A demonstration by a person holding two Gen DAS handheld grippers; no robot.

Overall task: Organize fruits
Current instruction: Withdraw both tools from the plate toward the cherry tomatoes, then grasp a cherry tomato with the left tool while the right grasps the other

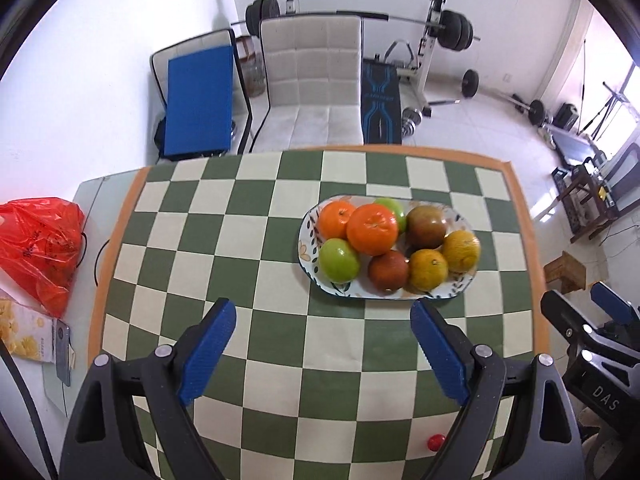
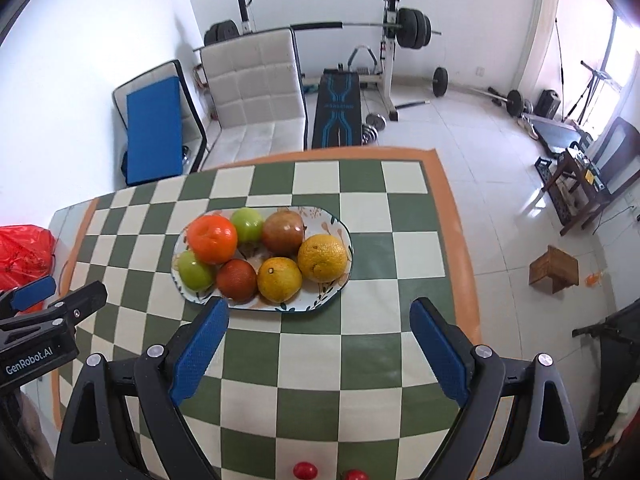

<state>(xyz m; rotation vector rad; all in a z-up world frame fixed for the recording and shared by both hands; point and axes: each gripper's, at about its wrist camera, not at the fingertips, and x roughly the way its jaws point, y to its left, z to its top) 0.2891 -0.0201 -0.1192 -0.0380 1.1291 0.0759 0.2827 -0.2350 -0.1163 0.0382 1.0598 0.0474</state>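
Note:
An oval patterned plate [image 1: 456, 290] [image 2: 340, 236] on the green checked tablecloth holds several fruits: oranges [image 1: 372, 228] [image 2: 212, 238], green apples [image 1: 339, 260] [image 2: 194, 270], a brown-red fruit [image 1: 388, 272] [image 2: 237, 280], yellow citrus [image 1: 462, 250] [image 2: 322, 258] and a pomegranate-like fruit [image 1: 426, 227] [image 2: 283, 231]. My left gripper [image 1: 322, 320] is open and empty, just short of the plate. My right gripper [image 2: 320, 318] is open and empty, just short of the plate's near right rim. Small red fruits lie on the cloth near me [image 1: 436, 442] [image 2: 305, 470] [image 2: 354, 475].
A red plastic bag [image 1: 38, 248] [image 2: 22, 256] and a snack packet [image 1: 28, 332] lie at the table's left. The right gripper shows at the left view's right edge [image 1: 592, 328]; the left gripper shows in the right view [image 2: 44, 308]. A chair [image 1: 316, 80] stands behind the table.

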